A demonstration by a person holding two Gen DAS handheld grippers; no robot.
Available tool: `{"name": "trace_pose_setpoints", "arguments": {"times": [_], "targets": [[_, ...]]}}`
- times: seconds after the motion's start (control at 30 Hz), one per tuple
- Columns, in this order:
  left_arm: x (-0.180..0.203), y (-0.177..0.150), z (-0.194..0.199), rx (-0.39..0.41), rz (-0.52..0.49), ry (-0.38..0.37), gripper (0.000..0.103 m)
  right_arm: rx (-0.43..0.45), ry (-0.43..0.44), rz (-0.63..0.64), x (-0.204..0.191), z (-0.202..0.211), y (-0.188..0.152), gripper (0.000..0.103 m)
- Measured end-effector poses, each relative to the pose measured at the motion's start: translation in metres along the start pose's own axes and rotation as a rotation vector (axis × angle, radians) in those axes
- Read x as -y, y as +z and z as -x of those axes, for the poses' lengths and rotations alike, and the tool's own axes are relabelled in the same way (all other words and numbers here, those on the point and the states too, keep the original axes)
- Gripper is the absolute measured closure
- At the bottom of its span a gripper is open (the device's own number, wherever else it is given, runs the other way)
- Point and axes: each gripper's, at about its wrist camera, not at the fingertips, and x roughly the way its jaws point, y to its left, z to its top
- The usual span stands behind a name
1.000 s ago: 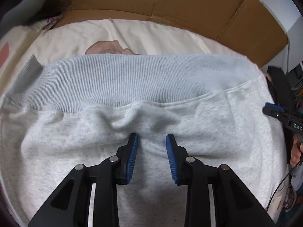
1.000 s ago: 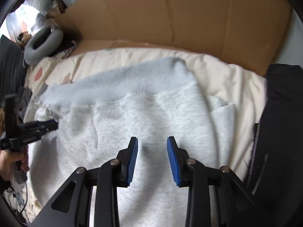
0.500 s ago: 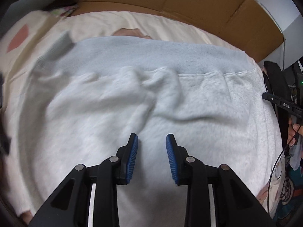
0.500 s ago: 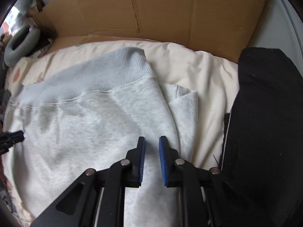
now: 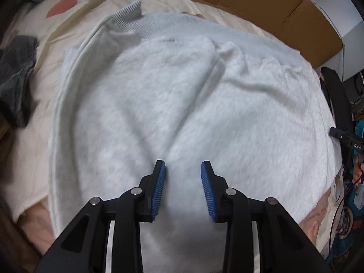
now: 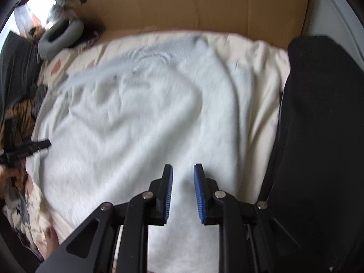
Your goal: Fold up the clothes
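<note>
One grey sweatshirt [image 5: 182, 104] — two garments: black [image 6: 318, 125], dark grey [image 5: 16, 77].

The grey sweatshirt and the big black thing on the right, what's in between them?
Only bare cream bedsheet separates the sweatshirt from the black fabric, seen in the right wrist view.

The sweatshirt [image 5: 182, 95] is pale heather grey, its ribbed hem band [image 5: 127, 14] a slightly bluer, plainer grey. Under it the bed sheet [image 5: 75, 22] is cream with a coral-red blotch. Behind stands plain brown cardboard [image 6: 204, 4]. A charcoal cloth [image 5: 18, 72] lies at the left; a black garment [image 6: 318, 125] fills the right. Both grippers are black with ridged blue pads [image 5: 159, 191], and the neck pillow [image 6: 59, 36] is grey
</note>
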Motion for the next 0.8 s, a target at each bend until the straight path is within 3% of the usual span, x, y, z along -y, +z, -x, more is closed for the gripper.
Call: {"name": "trace_pose_setpoints", "arguments": {"times": [0.1,0.3,0.43,0.6,0.8], "targets": [[-0.011,-0.021,0.009,-0.010,-0.003,0.056,0.069,-0.050,-0.024,0.000,0.002,-0.011,-0.021,0.085],[-0.049,-0.071,0.031,0.016,0.123,0.041,0.069,-0.073,-0.052,-0.039,0.013,-0.004,-0.045,0.086],[-0.059,-0.096,0.050,0.034,0.121,0.064,0.069,-0.090,-0.080,0.005,0.010,0.003,-0.054,0.086],[-0.076,-0.121,0.075,0.038,0.127,0.118,0.069,-0.070,-0.089,-0.040,0.019,0.012,-0.064,0.086],[-0.080,-0.114,0.113,0.148,0.219,0.115,0.069,-0.064,-0.102,-0.018,0.017,0.023,-0.074,0.086]]}}
